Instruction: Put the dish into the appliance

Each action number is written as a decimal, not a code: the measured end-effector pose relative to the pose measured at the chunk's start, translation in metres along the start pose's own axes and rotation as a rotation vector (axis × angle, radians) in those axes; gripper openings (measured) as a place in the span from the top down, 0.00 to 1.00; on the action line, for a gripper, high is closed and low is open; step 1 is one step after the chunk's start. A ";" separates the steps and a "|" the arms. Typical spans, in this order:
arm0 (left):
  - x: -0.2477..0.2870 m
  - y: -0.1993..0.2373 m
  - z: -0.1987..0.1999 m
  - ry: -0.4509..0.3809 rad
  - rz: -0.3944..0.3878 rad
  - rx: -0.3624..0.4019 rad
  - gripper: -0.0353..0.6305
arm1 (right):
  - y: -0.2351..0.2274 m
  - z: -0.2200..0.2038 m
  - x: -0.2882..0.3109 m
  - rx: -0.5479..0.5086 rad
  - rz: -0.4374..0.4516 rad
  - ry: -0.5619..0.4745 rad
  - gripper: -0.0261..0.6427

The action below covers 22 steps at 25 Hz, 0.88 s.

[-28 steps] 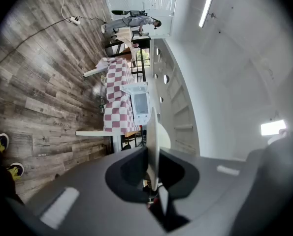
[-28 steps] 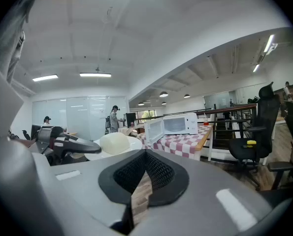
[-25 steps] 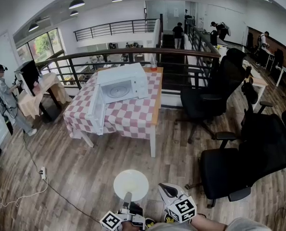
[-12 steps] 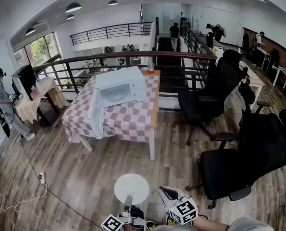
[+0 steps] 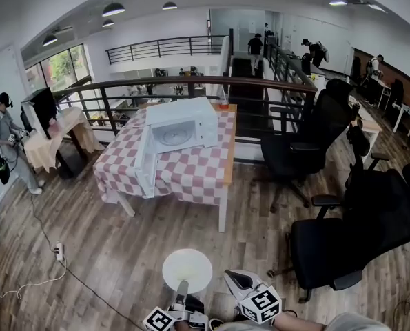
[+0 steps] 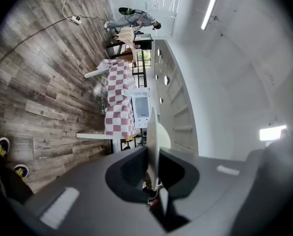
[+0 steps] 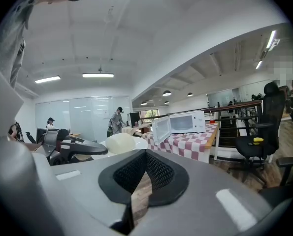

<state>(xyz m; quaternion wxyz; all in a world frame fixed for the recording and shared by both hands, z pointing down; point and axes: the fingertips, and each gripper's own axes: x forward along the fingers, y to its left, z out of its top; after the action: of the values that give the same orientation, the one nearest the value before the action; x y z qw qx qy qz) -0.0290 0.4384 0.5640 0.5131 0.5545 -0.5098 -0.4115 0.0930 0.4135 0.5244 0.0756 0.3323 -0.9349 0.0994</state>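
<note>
Shifted slightly onward, round white dish [image 5: 187, 269] (shallow) stays clamped in left tongs [image 6: 153, 178]; right tongs [image 7: 145, 173] closed.

The left hand-held gripper [image 6: 153, 171] has its jaws closed on the rim of a white dish [image 6: 152, 132], seen edge-on. Beyond the dish, a white microwave [image 6: 141, 104] stands on a tabletop [image 6: 117, 117] covered with a red-and-white checked cloth. A power strip [image 6: 77, 19] with its cable lies on the wooden floor [image 6: 33, 82]. A person [image 6: 134, 18] stands in the background.
</note>
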 end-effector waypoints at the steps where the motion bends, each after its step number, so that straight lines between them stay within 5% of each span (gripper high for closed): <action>1: 0.000 0.001 0.002 0.001 0.001 -0.001 0.90 | 0.001 0.000 0.000 0.002 -0.001 -0.001 0.96; 12: 0.001 0.007 0.018 0.001 0.004 -0.020 0.90 | -0.021 0.002 0.020 0.010 -0.100 -0.027 0.96; 22: 0.071 0.000 0.050 -0.089 0.017 0.017 0.90 | -0.057 0.039 0.090 -0.016 -0.221 -0.099 0.96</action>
<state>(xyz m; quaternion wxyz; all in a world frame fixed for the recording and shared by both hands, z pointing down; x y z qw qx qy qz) -0.0683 0.3606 0.5622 0.4887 0.5358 -0.5403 -0.4267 0.0578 0.3067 0.5131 0.0425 0.4374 -0.8958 0.0664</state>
